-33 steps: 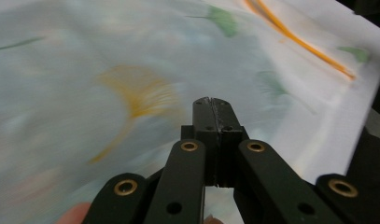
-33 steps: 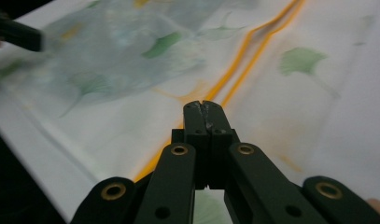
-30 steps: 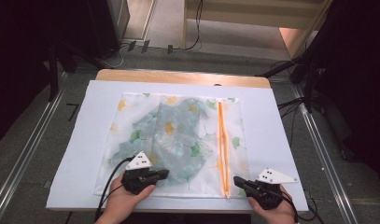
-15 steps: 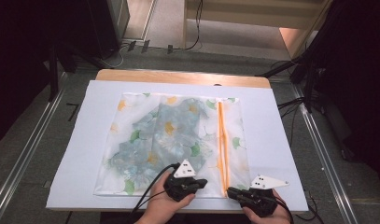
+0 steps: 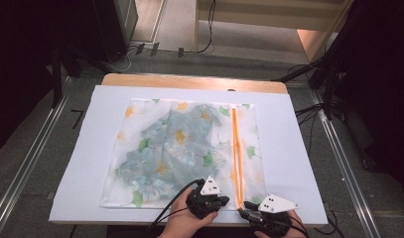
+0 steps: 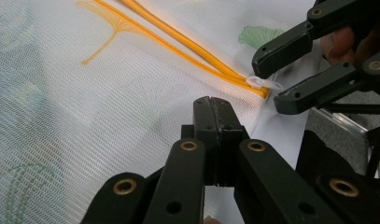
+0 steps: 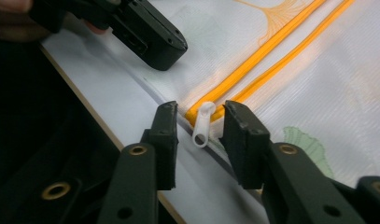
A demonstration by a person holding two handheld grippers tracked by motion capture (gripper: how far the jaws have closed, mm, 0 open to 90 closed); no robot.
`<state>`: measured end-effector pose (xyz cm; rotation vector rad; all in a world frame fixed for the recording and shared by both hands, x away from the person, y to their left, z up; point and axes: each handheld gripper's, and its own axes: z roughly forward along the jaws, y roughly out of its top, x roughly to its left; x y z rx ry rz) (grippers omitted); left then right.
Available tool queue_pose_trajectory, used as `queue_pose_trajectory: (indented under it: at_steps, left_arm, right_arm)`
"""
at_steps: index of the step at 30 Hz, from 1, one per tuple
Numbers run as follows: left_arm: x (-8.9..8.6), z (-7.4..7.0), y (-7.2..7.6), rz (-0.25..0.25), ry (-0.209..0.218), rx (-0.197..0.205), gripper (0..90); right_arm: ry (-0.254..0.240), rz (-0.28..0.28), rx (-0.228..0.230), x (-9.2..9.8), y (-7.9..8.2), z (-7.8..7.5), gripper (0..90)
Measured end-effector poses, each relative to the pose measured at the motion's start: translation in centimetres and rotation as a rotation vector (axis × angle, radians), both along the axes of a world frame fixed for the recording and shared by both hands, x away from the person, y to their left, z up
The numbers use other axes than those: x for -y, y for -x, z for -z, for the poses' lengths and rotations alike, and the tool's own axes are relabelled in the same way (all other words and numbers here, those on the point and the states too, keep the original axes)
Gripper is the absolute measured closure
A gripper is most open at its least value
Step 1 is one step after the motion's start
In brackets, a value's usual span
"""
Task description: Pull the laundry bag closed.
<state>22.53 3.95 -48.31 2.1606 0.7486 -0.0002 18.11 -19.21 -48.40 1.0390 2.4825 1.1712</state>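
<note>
Straddling the zipper pull (image 7: 202,127), right gripper (image 7: 200,125) gapes beside the seemingly clamped left gripper (image 7: 152,44).

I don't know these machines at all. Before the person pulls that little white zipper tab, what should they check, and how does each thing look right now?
1. Right gripper open and straddling the zipper pull: ok, a jaw stands on each side of it.
2. Pull actually clamped: not ok, gaps show on both sides.
3. Left gripper shut to pin the mesh bag near the zipper's end: shut, ok; whether fabric lies between its jaws, cannot tell.
4. Orange zipper straight along the bag: ok; it stands open.
5. Bag flat on the white sheet: ok.
</note>
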Motion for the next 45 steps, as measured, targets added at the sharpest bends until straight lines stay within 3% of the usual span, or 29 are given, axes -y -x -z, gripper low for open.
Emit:
queue_pose_trajectory:
  at_steps: [2,4,5,7,8,12,27,33,40,45]
  left_arm:
    - [0.0,0.0,0.0,0.001,0.001,0.001,90.0]
    - [-0.1,0.0,0.0,0.0,0.002,0.001,90.0]
    - [-0.1,0.0,0.0,0.0,0.001,0.002,90.0]
    - [-0.1,0.1,0.1,0.0,0.001,0.005,90.0]
    - [-0.1,0.1,0.1,-0.001,0.002,0.004,90.0]
    - [0.0,0.1,0.1,0.002,0.0,0.008,90.0]
    - [0.2,0.2,0.2,0.021,0.015,0.0,90.0]
    - [0.2,0.2,0.2,0.018,0.012,-0.003,90.0]
    - [0.1,0.2,0.2,0.024,0.012,-0.003,90.0]
    - [0.2,0.2,0.2,0.022,0.013,-0.007,90.0]
  right_arm:
    - [0.028,0.01,0.021,-0.1,0.0,-0.1,75.9]
    - [0.016,0.012,0.018,0.2,0.0,-0.2,81.5]
    - [-0.026,0.017,0.0,0.5,-0.2,-0.5,85.2]
    - [-0.049,0.023,-0.008,0.8,-0.3,-0.6,87.0]
    - [-0.085,0.036,-0.019,1.1,-0.5,-0.9,89.3]
    - [-0.122,0.027,-0.029,1.4,-0.7,-1.1,90.0]
    - [-0.107,0.025,-0.029,-0.4,-1.6,-0.9,90.0]
    - [-0.111,0.03,-0.065,-0.1,-1.9,-0.5,89.2]
    - [-0.093,0.029,-0.061,-0.7,-2.1,-0.3,89.3]
    - [-0.103,0.049,-0.086,-0.4,-2.3,-0.4,90.0]
